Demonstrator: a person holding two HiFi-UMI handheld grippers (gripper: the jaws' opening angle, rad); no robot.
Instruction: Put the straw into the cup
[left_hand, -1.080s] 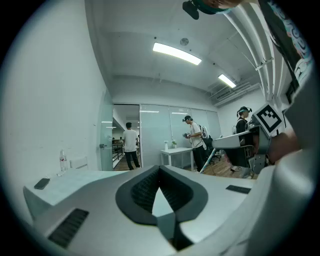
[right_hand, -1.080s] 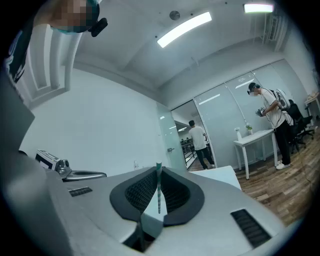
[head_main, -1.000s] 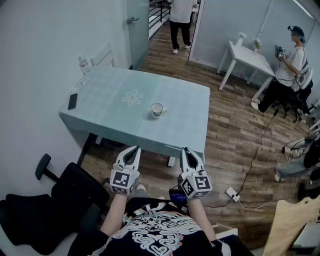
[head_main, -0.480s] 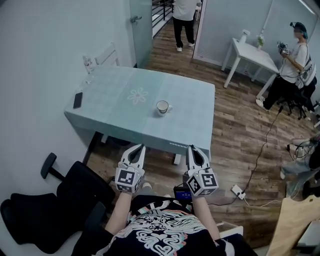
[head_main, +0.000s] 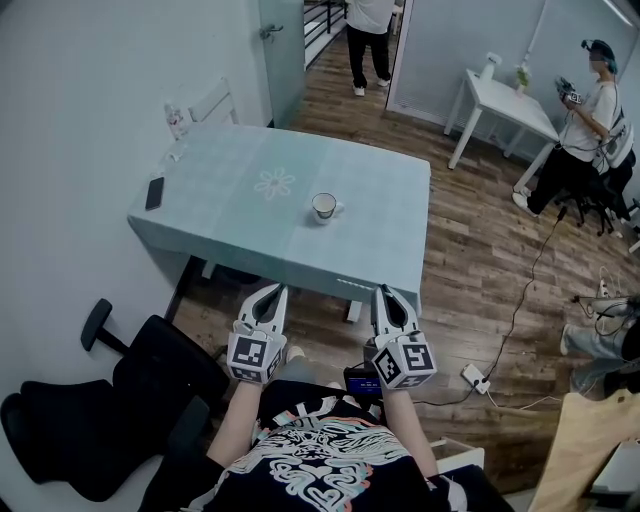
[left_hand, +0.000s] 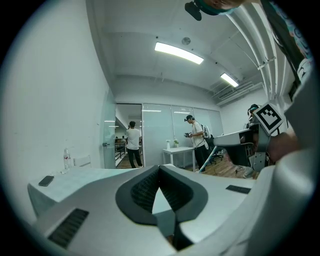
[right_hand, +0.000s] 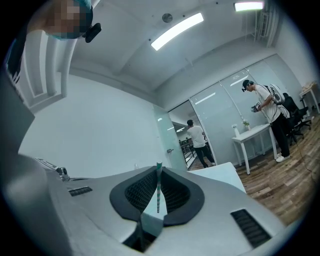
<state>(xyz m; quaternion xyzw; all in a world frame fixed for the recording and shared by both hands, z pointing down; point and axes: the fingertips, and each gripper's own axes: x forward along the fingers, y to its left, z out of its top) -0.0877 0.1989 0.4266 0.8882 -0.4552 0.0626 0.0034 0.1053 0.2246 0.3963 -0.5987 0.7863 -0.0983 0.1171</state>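
Status: transport phase, insertion not yet begun.

- The right gripper (right_hand: 158, 170) has its jaws pressed together on a thin teal-and-white striped straw (right_hand: 158, 192). The straw stands upright between the pads, and its upper end rises above the jaw tips.
- The left gripper (left_hand: 160, 169) has its jaws closed against each other with nothing between them.
- The round white cup with a handle (head_main: 323, 207) stands upright near the middle of the pale teal cloth-covered tabletop (head_main: 380, 220), well apart from both grippers.

Change over the last second: only the framing has shifted slightly. Both grippers remain low, short of the near tabletop edge, side by side. The cup has not moved on the cloth.

Consequence: the gap to the cup appears unclosed. The right gripper likely must travel forward over the tabletop, then turn the straw's free end down above the rim.
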